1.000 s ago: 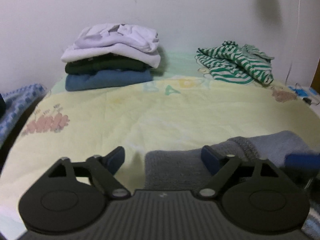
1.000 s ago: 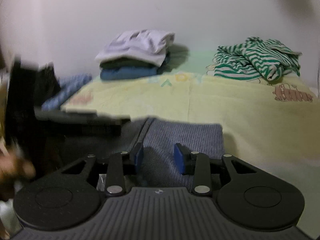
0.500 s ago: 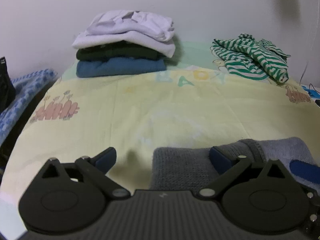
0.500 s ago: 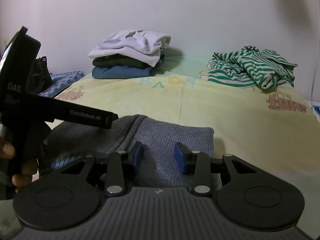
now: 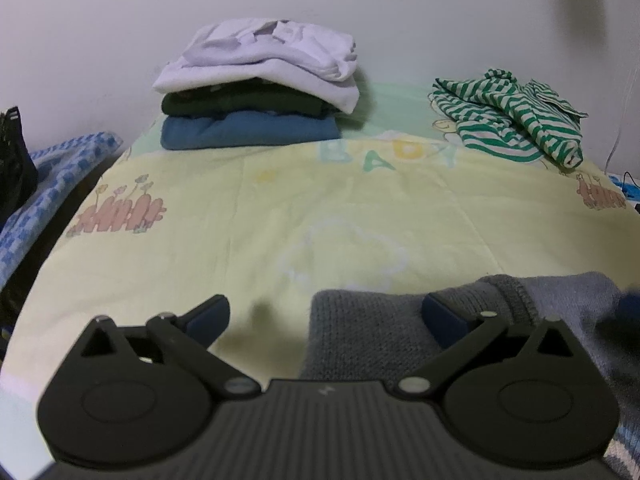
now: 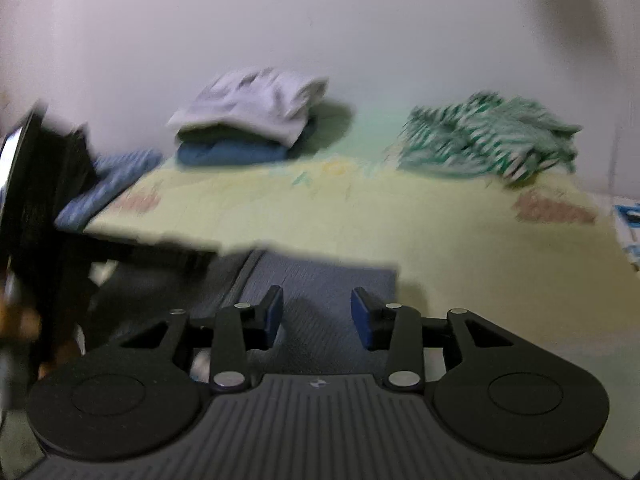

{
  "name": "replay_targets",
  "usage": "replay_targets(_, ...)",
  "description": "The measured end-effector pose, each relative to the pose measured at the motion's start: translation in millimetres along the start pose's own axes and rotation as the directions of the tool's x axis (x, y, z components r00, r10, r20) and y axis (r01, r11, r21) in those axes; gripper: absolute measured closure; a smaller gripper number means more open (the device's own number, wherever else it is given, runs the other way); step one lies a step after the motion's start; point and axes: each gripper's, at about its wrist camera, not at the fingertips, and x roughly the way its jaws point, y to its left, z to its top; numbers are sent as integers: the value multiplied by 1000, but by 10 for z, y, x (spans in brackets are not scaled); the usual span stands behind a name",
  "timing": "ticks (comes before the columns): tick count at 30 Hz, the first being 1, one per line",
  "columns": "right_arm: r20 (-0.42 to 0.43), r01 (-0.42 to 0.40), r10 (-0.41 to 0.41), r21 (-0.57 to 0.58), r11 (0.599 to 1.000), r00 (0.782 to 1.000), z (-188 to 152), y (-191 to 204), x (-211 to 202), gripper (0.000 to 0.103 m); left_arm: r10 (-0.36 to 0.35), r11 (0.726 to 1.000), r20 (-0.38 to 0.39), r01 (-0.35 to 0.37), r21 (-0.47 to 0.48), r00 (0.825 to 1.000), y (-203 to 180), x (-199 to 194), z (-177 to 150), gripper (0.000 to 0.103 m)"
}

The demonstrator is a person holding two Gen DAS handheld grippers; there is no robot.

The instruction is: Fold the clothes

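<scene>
Your left claw (image 5: pixel 324 316) is spread wide, nothing pinched. Its right finger sits over the near-left corner of the grey knit sweater (image 5: pixel 372 320), its left finger over bare bedsheet (image 5: pixel 248 216). That straddle looks like a line-up on the sweater's edge, but you have no contact I can confirm

Your right claw (image 6: pixel 316 312) stands partly open, a moderate gap, holding nothing. The same sweater (image 6: pixel 320 280) lies directly below and just ahead of its fingertips. This view is motion-blurred, so whether the pads touch the knit: cannot tell

The sweater lies flat at the near edge of the bed, straight under both claws, with a ribbed hem running away from the right claw on its left side. It looks squared up, so it fits either a garment mid-fold or one folded and ready to go on the pile; the frames don't settle which

Count:
- 1 grey sweater, under the claws
- 1 folded stack (image 5: pixel 256 84) of 3 garments, far ahead and left of the left claw against the wall: white on top, dark green in the middle, blue at the bottom. Probably the done pile, parked out of the working area
- 1 green-and-white striped garment (image 5: pixel 508 120), crumpled, far ahead and right. It's unfolded as it lies
- 1 blue checked cloth (image 5: pixel 52 184) off the bed's left side
- 2 claws; the left one shows in the right view as a dark blur at far left
</scene>
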Motion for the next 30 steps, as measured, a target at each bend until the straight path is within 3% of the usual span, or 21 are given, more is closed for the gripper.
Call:
replay_targets(6, -77, 21, -23, -26, 999, 997, 59, 62, 381, 64, -12, 1000, -10, 12, -6, 1000, 23, 14, 7, 1)
replay_targets(17, -84, -9, 12, 38, 999, 996, -53, -147, 493, 58, -42, 998, -22, 41, -43, 999, 78, 55, 4, 1)
replay_targets(23, -34, 13, -12, 23, 1000, 999, -16, -52, 138, 60, -37, 999, -15, 36, -27, 999, 70, 43, -10, 1)
replay_targets(30, -95, 2, 5, 67, 998, 995, -219, -155, 64, 62, -52, 998, -15, 52, -38, 999, 100, 58, -12, 1)
